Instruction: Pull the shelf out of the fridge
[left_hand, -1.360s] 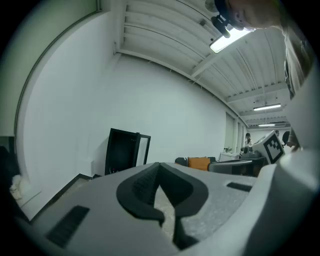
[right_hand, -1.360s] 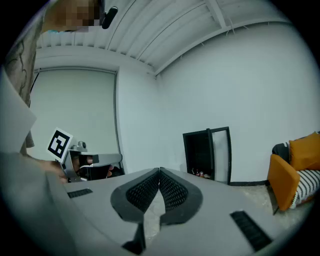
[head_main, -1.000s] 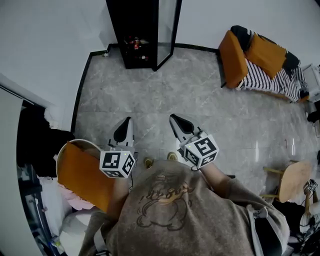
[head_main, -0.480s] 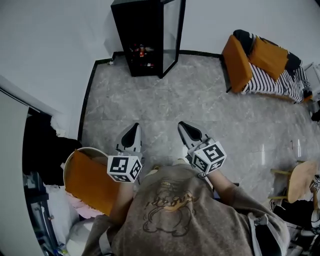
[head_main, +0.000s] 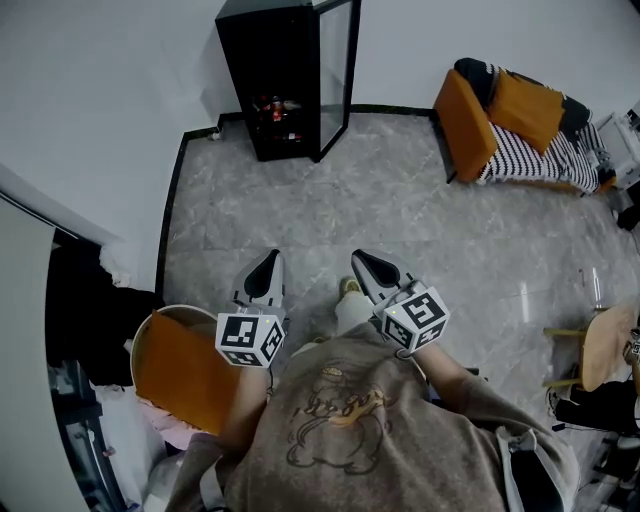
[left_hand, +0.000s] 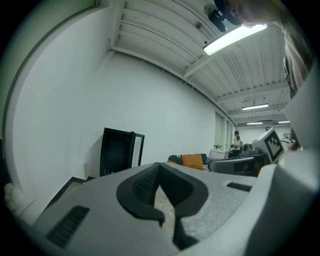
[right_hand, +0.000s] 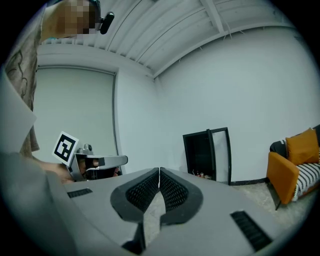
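Observation:
A tall black fridge (head_main: 283, 75) stands against the far white wall with its glass door (head_main: 337, 70) swung open; small bottles (head_main: 274, 107) sit low inside it. It also shows as the black fridge (left_hand: 119, 152) in the left gripper view and the black fridge (right_hand: 206, 153) in the right gripper view. The shelf itself is too small to make out. My left gripper (head_main: 266, 266) and right gripper (head_main: 368, 264) are held close to my body, far from the fridge. Both are shut and empty, tips touching.
An orange chair back (head_main: 182, 370) is close at my left. An orange sofa (head_main: 520, 125) with a striped blanket stands at the back right, a wooden stool (head_main: 604, 350) at the right edge. Grey stone floor (head_main: 330, 210) lies between me and the fridge. A person (left_hand: 236, 142) stands far off.
Both grippers have edged forward over the floor with my step. A foot now shows between them. Both stay shut.

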